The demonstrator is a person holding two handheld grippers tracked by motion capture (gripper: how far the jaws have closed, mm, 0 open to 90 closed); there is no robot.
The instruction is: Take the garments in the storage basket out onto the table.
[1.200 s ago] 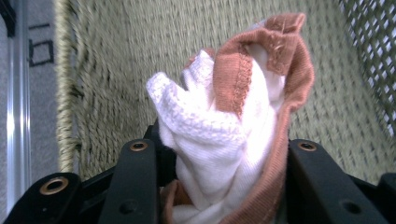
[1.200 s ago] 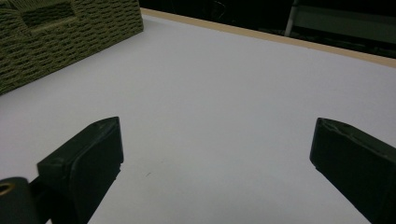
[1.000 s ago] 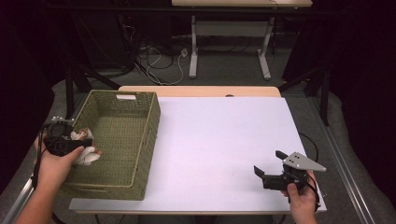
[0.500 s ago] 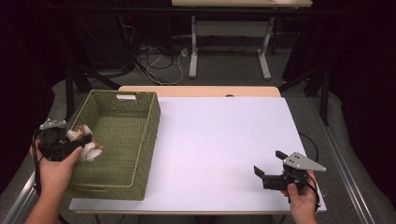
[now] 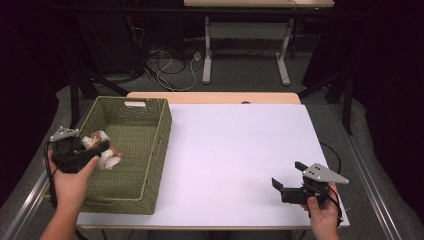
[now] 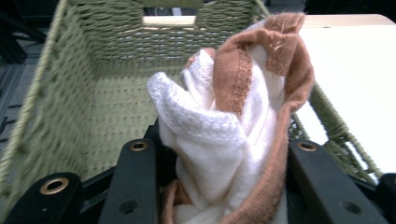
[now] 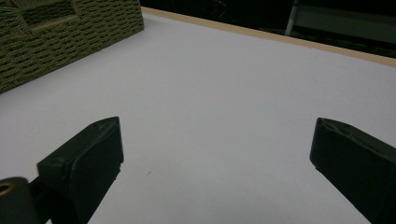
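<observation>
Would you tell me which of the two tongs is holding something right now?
The left tongs, over the green basket, grip a white cloth with brown trim; the right tongs stand open over the bare white table.

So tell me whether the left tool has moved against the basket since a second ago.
Yes. The left tool, gripping the cloth, has shifted left, towards the basket's left rim.

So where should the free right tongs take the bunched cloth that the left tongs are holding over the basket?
The raised brown-hemmed fold above the left tongs, coming from the table side: it sticks up clear of both jaws and the basket wall.
</observation>
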